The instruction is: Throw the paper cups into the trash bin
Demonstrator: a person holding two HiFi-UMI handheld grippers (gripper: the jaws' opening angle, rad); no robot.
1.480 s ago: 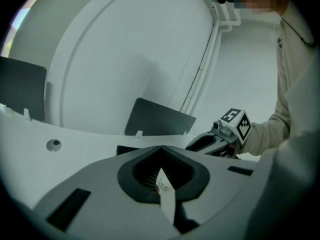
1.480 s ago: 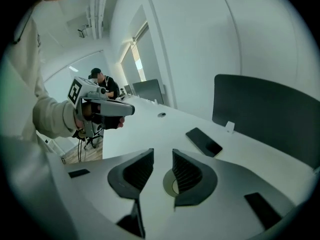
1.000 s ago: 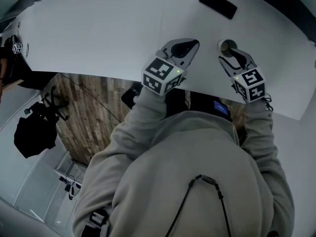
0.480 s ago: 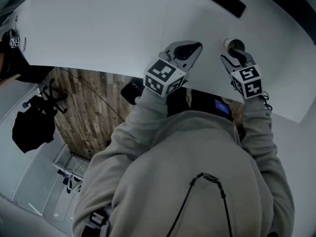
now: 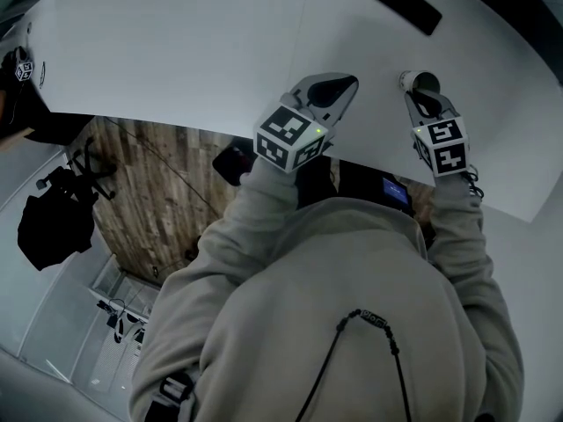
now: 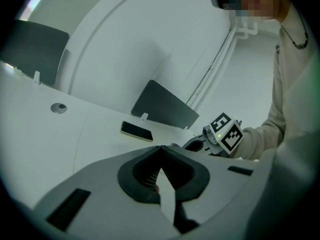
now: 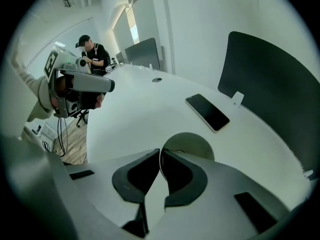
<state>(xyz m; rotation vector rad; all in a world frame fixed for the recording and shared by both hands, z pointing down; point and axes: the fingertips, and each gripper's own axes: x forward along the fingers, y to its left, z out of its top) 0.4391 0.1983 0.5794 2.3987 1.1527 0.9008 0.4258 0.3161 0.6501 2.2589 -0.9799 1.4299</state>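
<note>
A paper cup [image 5: 424,81] stands upright on the white table [image 5: 176,51], its round mouth [image 7: 190,145] showing in the right gripper view. My right gripper [image 5: 420,97] comes down on it from the near side. Its jaws have just been closing and now pinch the cup's near rim [image 7: 160,156] between them. My left gripper [image 5: 341,83] hovers over the table to the left of the cup, its tips [image 6: 161,149] together with nothing between them. No trash bin is in view.
A black phone [image 5: 407,4] lies flat beyond the cup. Dark divider panels [image 7: 272,94] stand at the table's far edge. The table's near edge runs under my hands, with wooden floor [image 5: 149,200] below. A person [image 7: 92,51] stands far off.
The right gripper's jaws, wide apart around the cup before, have closed onto its rim. Both grippers have sunk a little toward the table.
</note>
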